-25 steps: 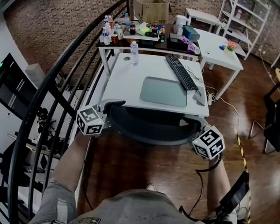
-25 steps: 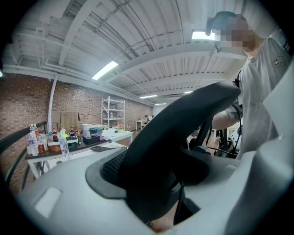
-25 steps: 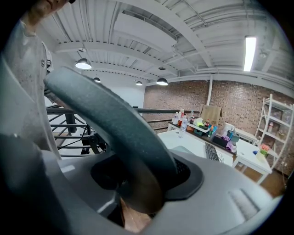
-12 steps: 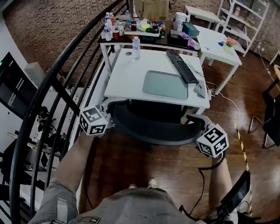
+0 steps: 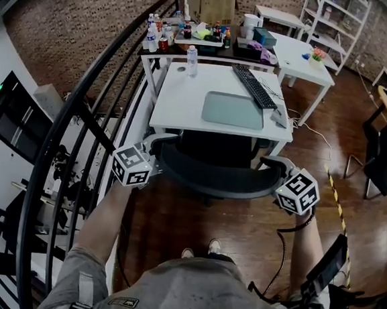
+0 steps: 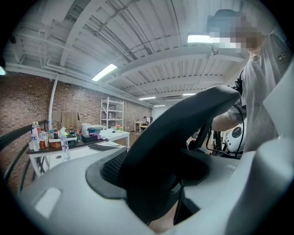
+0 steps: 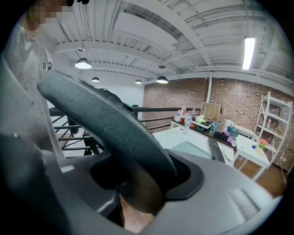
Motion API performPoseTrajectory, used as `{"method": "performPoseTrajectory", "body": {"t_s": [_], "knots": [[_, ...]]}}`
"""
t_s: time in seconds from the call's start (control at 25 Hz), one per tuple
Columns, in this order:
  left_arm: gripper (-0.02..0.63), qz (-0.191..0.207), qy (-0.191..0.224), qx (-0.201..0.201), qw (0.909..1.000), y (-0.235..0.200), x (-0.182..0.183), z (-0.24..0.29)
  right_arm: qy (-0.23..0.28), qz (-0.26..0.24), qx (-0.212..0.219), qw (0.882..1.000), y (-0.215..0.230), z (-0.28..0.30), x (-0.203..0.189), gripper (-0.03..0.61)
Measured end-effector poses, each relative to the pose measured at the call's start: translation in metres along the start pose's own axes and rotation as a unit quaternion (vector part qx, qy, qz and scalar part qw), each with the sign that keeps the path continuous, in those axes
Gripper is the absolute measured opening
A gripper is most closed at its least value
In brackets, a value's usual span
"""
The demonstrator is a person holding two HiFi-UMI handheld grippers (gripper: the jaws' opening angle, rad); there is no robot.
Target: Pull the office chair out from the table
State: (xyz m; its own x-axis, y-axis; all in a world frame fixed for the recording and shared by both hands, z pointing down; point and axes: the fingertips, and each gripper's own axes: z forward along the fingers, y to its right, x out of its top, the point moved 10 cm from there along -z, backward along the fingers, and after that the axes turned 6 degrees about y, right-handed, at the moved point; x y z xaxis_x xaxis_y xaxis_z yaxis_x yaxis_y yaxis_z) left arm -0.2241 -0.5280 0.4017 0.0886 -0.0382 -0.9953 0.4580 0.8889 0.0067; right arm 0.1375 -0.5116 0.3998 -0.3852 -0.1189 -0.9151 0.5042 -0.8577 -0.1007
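Note:
The black office chair [image 5: 215, 179] stands at the near edge of the white desk [image 5: 177, 109], its curved backrest toward me and part of its seat showing under the desk's edge. My left gripper [image 5: 154, 162] is shut on the backrest's left end, my right gripper [image 5: 278, 181] on its right end. In the left gripper view the dark backrest rim [image 6: 179, 137] fills the space between the jaws of that gripper [image 6: 156, 183]. The right gripper view shows the same rim [image 7: 110, 119] clamped in the right gripper [image 7: 138, 183].
On the desk lie a keyboard [image 5: 254, 87], a grey-green mat [image 5: 234, 110] and a water bottle [image 5: 193, 61]. A black stair railing [image 5: 83, 107] runs close along the left. A second white table [image 5: 303, 56] and a dark chair [image 5: 382, 153] stand to the right.
Both grippers and the chair have come back from the desk toward me. The gap between the desk's edge and the backrest has widened, and my feet have stepped back.

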Motion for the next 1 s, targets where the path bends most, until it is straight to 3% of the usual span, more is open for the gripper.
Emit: {"method": "performPoseTrajectory", "body": {"t_s": [0.52, 1.0], "knots": [[0.29, -0.007, 0.004, 0.001, 1.0, 0.047, -0.002, -0.024, -0.013, 0.009, 0.009, 1.0, -0.043, -0.026, -0.003, 0.221], [0.31, -0.013, 0.003, 0.043, 0.999, 0.112, -0.004, -0.035, -0.002, -0.013, 0.043, 0.999, -0.076, -0.063, -0.02, 0.202]]}}
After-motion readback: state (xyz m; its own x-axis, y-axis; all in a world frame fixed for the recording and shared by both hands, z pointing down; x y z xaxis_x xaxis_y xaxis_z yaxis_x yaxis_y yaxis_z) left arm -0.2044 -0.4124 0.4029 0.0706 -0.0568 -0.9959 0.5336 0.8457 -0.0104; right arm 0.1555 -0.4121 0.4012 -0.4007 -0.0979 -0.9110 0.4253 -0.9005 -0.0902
